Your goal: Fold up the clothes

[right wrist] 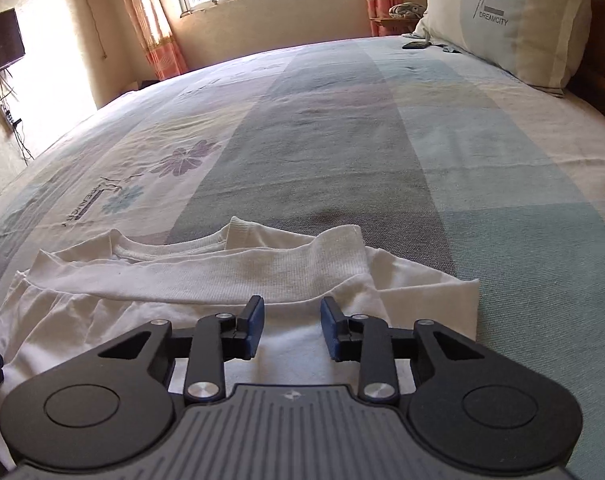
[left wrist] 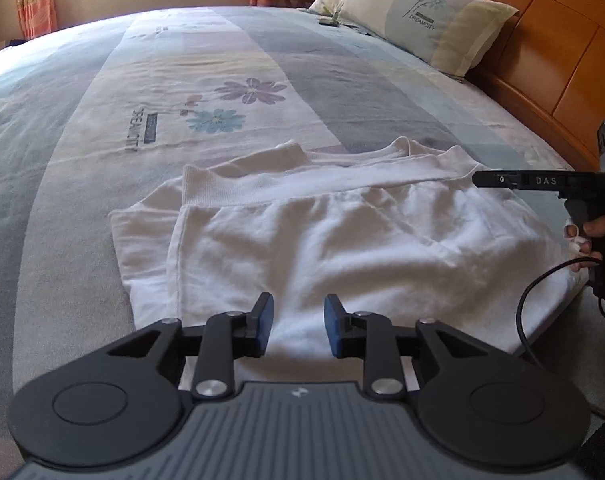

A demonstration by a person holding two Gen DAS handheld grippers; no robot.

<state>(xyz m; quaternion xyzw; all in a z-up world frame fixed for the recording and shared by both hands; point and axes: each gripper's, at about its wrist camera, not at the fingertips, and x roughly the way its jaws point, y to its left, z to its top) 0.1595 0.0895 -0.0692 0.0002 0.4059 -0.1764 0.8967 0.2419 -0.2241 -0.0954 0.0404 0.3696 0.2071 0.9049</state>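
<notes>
White long-sleeved garment [left wrist: 322,236], soft knit with ribbed trim, lying flat on the bed near its front edge. Partly folded: lower part doubled up over the body, wide ribbed hem band [right wrist: 238,276] running crosswise over the middle. Ribbed neckline [right wrist: 170,252] just past the band on the far side, ribbed cuff [right wrist: 340,240] poking out beside it. One folded side panel sticking out at either end. Loosely creased across the near layer, edges not quite aligned
</notes>
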